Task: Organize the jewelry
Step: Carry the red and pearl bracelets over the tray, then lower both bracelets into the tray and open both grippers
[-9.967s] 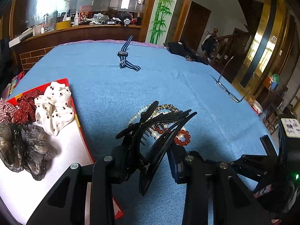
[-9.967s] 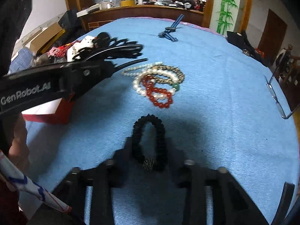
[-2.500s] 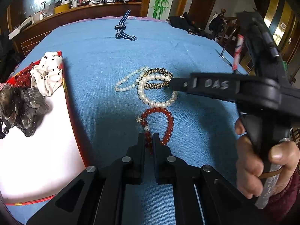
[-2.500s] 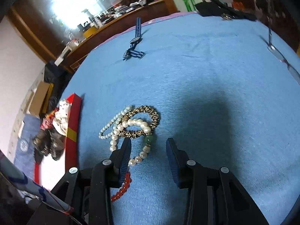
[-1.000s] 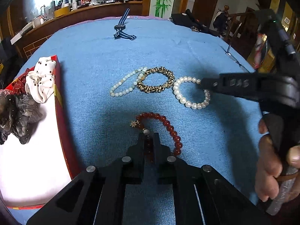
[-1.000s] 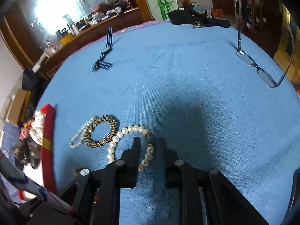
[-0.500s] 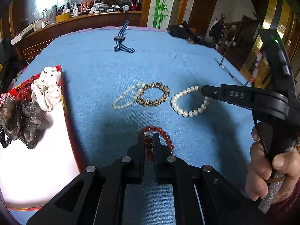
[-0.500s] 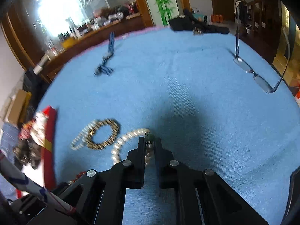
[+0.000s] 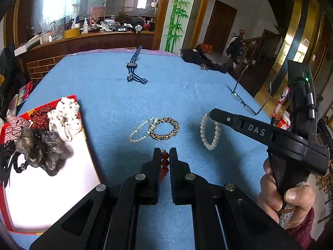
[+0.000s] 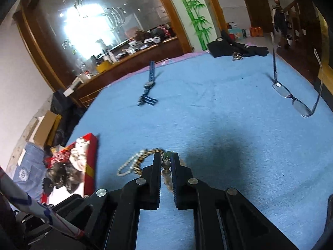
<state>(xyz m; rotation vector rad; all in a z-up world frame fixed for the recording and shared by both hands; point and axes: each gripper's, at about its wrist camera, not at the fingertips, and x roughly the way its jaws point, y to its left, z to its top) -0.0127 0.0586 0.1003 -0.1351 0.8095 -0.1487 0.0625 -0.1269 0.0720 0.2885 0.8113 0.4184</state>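
My left gripper (image 9: 164,153) is shut on a red bead bracelet (image 9: 164,162) and holds it above the blue cloth. My right gripper (image 10: 165,158) is shut on a large white pearl bracelet (image 10: 166,174); in the left wrist view that bracelet (image 9: 209,133) hangs from the right gripper's tip (image 9: 212,112). A small pearl bracelet (image 9: 139,130) and a leopard-pattern bracelet (image 9: 165,126) lie side by side on the cloth; both also show in the right wrist view, the small pearl bracelet (image 10: 129,164) left of the leopard-pattern bracelet (image 10: 143,158).
A red-rimmed white tray (image 9: 52,187) at the left holds several scrunchies (image 9: 64,116). A striped watch (image 9: 133,70) lies at the far middle, glasses (image 9: 243,102) at the right edge, a black pouch (image 9: 199,57) at the far right.
Both grippers have risen with their bracelets. The red bracelet is off the cloth. The white pearl bracelet now hangs from the right gripper, further right of the leopard one.
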